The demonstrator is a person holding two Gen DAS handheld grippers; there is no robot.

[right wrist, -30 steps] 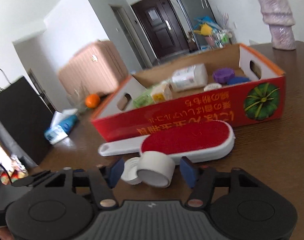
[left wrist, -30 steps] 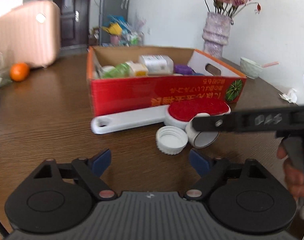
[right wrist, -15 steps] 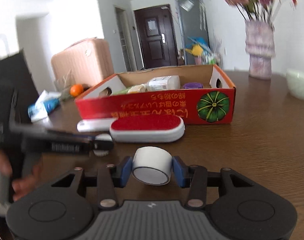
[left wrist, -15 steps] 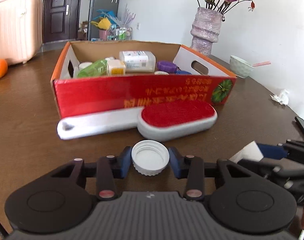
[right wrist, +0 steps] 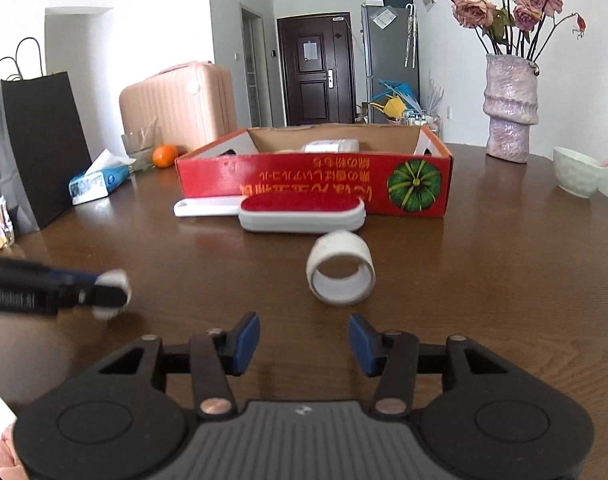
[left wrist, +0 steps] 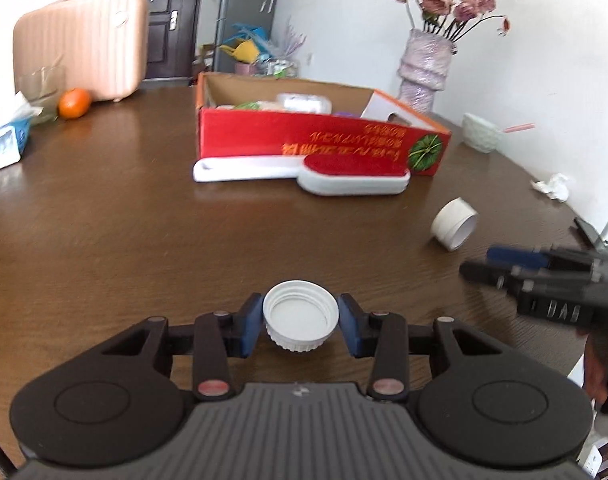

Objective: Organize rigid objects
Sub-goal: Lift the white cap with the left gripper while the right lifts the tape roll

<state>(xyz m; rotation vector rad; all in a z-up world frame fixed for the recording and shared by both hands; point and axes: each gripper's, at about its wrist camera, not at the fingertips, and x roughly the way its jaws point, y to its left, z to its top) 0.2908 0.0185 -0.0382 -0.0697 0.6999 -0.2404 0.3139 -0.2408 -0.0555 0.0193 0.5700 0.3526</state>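
The left gripper (left wrist: 300, 326) has its jaws clamped on a white ribbed plastic bottle cap (left wrist: 301, 321) over the brown wooden desk (left wrist: 124, 240), well in front of the red cardboard box (left wrist: 304, 145). The right gripper (right wrist: 304, 340) has its jaws opening with nothing between them; the white tape roll (right wrist: 341, 267) lies on its side just beyond them, near the red-and-white lint brush (right wrist: 300, 210) that sits against the box.

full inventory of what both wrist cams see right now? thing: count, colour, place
bottle cap: 1, white, between left gripper's pads
tape roll: 1, white, on its side on table, ahead of right gripper
lint brush: 1, white with red pad, against box front
box: 1, red cardboard, mid-table, items inside
orange: 1, left of box
tissue pack: 1, blue-white, far left
bowl: 1, pale green, right
vase: 1, lilac, with flowers
table: 1, brown wood
left gripper: black, shut on cap
right gripper: black, jaws opening, nothing between
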